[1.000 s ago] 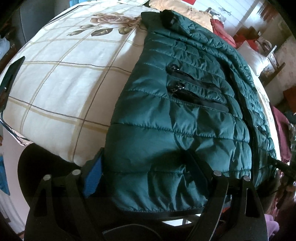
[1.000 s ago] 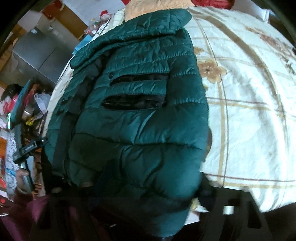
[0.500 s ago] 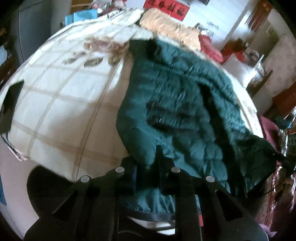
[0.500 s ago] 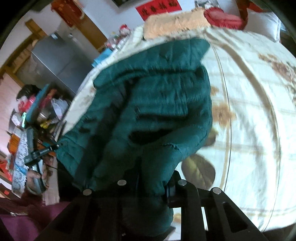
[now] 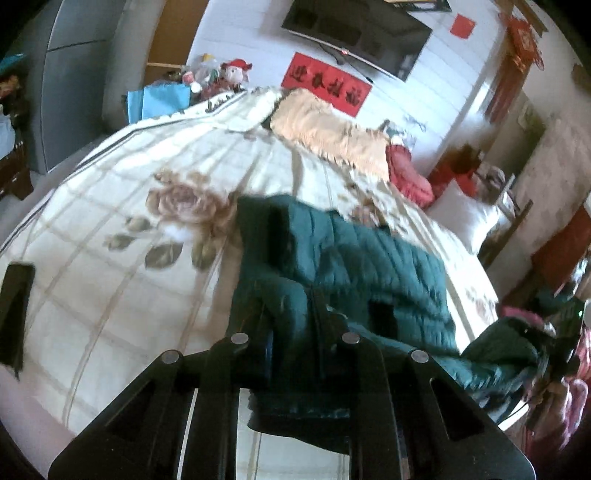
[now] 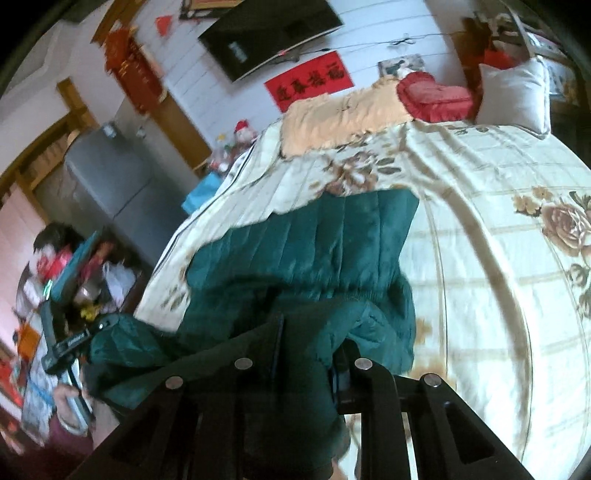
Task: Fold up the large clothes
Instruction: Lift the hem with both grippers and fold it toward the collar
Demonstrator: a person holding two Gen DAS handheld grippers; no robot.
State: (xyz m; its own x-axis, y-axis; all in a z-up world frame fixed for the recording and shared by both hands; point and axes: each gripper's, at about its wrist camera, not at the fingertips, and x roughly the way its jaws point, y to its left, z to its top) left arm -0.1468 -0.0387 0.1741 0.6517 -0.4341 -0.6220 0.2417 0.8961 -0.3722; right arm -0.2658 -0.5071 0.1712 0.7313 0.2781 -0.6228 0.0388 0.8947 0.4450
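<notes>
- Since a second earlier, both grippers had closed on the hem of the dark green quilted puffer jacket [image 5: 354,258] and lifted it, so that its lower half rose off the bed and the far wall came into view.
- Left gripper [image 5: 291,332]: jaws pressed nearly together, pinching a fold of jacket fabric.
- Right gripper [image 6: 306,350]: jaws likewise nearly together, clamped on bunched hem.
- Jacket's upper part lay on the cream checked bedspread with rose prints [image 5: 122,266], toward 12 o'clock from the grippers.
- At 12 o'clock beyond: a peach fringed blanket [image 6: 340,118], a red cushion [image 6: 436,98], a red wall banner [image 5: 327,83] and a wall-mounted television [image 5: 354,33].
</notes>
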